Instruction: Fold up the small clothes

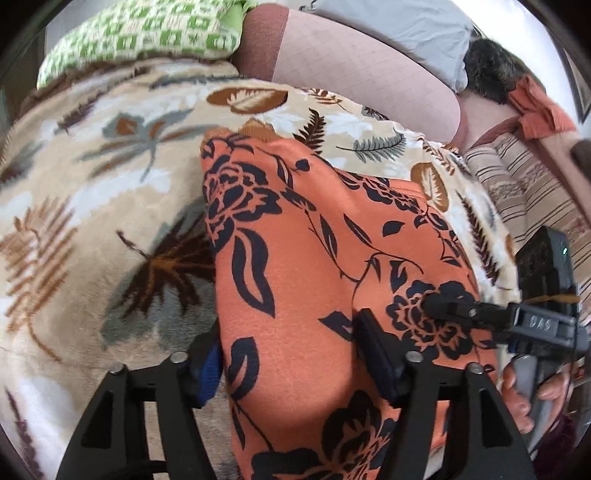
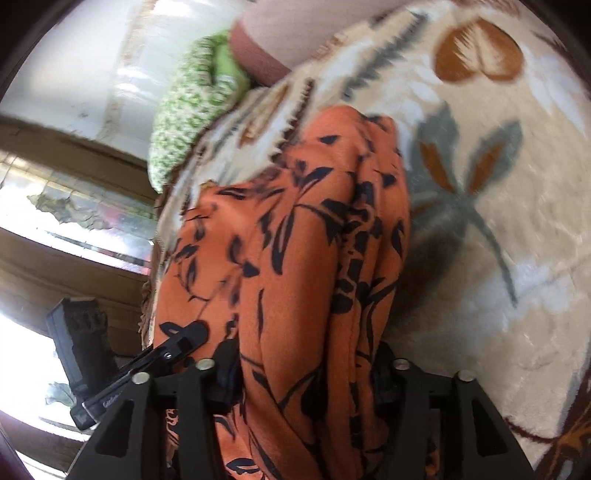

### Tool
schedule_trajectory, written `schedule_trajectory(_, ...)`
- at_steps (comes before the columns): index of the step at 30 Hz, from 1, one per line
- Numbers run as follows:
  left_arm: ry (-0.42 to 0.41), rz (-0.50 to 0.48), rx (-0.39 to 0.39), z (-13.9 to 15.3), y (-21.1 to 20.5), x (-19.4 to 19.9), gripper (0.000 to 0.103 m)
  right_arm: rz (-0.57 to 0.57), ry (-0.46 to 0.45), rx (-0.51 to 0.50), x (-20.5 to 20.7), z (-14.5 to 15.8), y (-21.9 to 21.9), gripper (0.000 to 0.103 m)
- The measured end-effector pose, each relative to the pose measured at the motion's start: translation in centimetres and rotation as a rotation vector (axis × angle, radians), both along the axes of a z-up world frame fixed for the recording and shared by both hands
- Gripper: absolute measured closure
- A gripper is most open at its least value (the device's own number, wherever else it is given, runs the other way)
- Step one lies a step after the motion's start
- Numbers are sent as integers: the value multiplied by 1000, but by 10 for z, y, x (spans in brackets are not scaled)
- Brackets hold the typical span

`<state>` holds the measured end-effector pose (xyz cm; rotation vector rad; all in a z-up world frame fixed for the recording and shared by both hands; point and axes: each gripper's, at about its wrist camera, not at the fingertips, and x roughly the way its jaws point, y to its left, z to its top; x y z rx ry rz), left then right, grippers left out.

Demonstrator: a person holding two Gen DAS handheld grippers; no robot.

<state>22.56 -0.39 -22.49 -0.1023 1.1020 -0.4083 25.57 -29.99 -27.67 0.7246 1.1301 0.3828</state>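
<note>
An orange garment with a black flower print (image 1: 314, 240) lies folded in a long strip on a beige leaf-patterned blanket (image 1: 92, 184). My left gripper (image 1: 291, 354) stands wide at its near end, the flat cloth between the jaws and not pinched. One of the right gripper's fingers (image 1: 443, 308) rests over the cloth at the right, with a hand (image 1: 517, 398) behind it. In the right wrist view the garment (image 2: 295, 240) hangs in loose folds between the jaws of my right gripper (image 2: 306, 365). One of the left gripper's fingers (image 2: 181, 341) shows at the cloth's left edge.
A green-and-white pillow (image 1: 147, 33), a pink cushion (image 1: 351, 62) and a grey cloth (image 1: 406, 29) lie beyond the garment. Striped fabric (image 1: 528, 184) and an orange rag (image 1: 539, 110) are at the right. The blanket (image 2: 498, 258) spreads right of the garment; a window frame (image 2: 74, 147) is left.
</note>
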Motion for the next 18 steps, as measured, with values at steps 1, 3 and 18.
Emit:
schedule_trajectory(1,-22,6,39,3,-1,-3,29,-1,5,1,0,0,-1,43)
schedule_trajectory(3,-83,13,113,11,-4,-10,28,-13,-18,-28,-2,8,-5,43)
schedule_trajectory(18,-296,89,363,38,1,-26,28,-82,-368,-150,-13,79,25,63)
